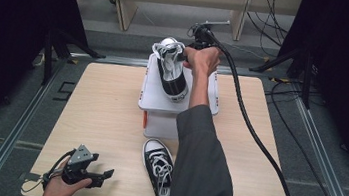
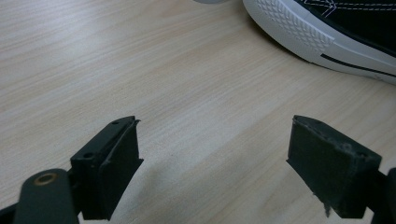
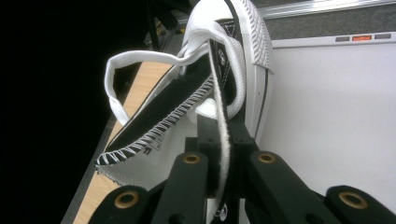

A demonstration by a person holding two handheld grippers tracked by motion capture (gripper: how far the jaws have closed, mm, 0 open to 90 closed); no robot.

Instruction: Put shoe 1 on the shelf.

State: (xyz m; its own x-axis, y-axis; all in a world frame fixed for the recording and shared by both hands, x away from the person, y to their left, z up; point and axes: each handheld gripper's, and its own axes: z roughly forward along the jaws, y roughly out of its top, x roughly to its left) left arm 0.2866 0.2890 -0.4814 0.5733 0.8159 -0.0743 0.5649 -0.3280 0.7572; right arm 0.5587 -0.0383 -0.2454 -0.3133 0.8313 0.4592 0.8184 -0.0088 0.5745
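Right gripper [image 3: 219, 154] clamped on canvas edge of black sneaker [image 1: 171, 72], tilted over white box [image 1: 159, 106]; arm outstretched. Left gripper [image 1: 95, 176] gaping wide above woodgrain table [image 2: 140, 70]; second sneaker [image 2: 336, 32], ribbed rubber toe, just ahead.

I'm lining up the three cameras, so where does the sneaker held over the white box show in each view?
High view: held sneaker at top centre, over the white box, in the right tongs.
Right gripper view: centre, its upper edge clamped between the jaws.
Left gripper view: that is the other sneaker, lying on the table.
Shared landmark: the wooden table.
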